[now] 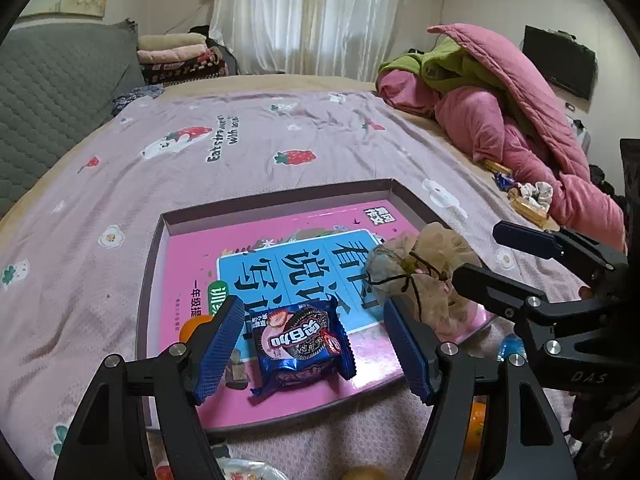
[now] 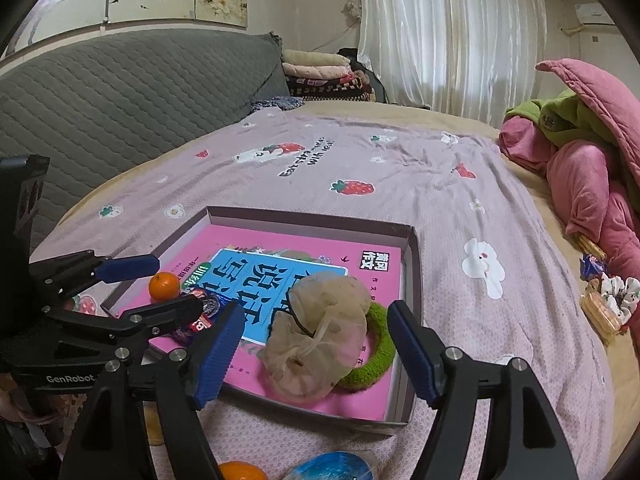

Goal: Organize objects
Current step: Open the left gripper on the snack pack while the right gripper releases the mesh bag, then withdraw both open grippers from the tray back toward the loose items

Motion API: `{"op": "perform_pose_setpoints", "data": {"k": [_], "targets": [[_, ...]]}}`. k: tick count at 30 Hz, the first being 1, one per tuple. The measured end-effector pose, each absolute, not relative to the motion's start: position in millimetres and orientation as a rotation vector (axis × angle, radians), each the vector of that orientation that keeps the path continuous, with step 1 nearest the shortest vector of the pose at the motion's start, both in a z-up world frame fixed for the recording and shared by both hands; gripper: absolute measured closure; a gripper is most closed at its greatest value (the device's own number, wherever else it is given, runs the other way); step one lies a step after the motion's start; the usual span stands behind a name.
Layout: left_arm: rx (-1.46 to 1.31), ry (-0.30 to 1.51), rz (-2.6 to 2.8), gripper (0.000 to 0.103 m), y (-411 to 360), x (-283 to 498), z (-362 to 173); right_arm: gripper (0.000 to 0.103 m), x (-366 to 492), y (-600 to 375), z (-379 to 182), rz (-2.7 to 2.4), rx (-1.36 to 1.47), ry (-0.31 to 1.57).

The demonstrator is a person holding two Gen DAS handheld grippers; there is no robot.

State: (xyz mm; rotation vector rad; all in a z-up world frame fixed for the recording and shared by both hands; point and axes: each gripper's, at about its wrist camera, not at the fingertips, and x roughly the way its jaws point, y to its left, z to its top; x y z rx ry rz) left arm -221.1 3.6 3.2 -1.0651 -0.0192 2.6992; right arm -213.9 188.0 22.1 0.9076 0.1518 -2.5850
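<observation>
My left gripper [image 1: 314, 346] fingers spread around cookie pack [image 1: 302, 346] in box [image 2: 412, 248]; right gripper [image 2: 316, 350] fingers spread around mesh pouch [image 2: 320, 334] there.

Each camera sits on a gripper and looks forward and a little down, low and close over the bed. The left camera is very near the front edge of the tray [image 1: 154, 248] and looks toward the white curtain [image 1: 312, 16]; the right gripper [image 1: 476, 256] shows at its right side. The right camera looks at the same tray [image 2: 414, 256] from the right, and the left gripper [image 2: 168, 284] shows at its left side.
</observation>
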Motion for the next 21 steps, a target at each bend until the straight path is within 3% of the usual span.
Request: {"op": "perform_pose_setpoints", "data": {"k": [9,21], "targets": [[-1.024,-0.055,2.727,0.029,-4.6,-208.3,23.3,0.024,-210.3,187.0,29.0,-2.580,0.870,0.141],[-1.006,-0.054,2.787,0.029,-10.4,-187.6,32.9,0.024,-200.9,188.4,37.6,-2.577,0.830,0.137]]}}
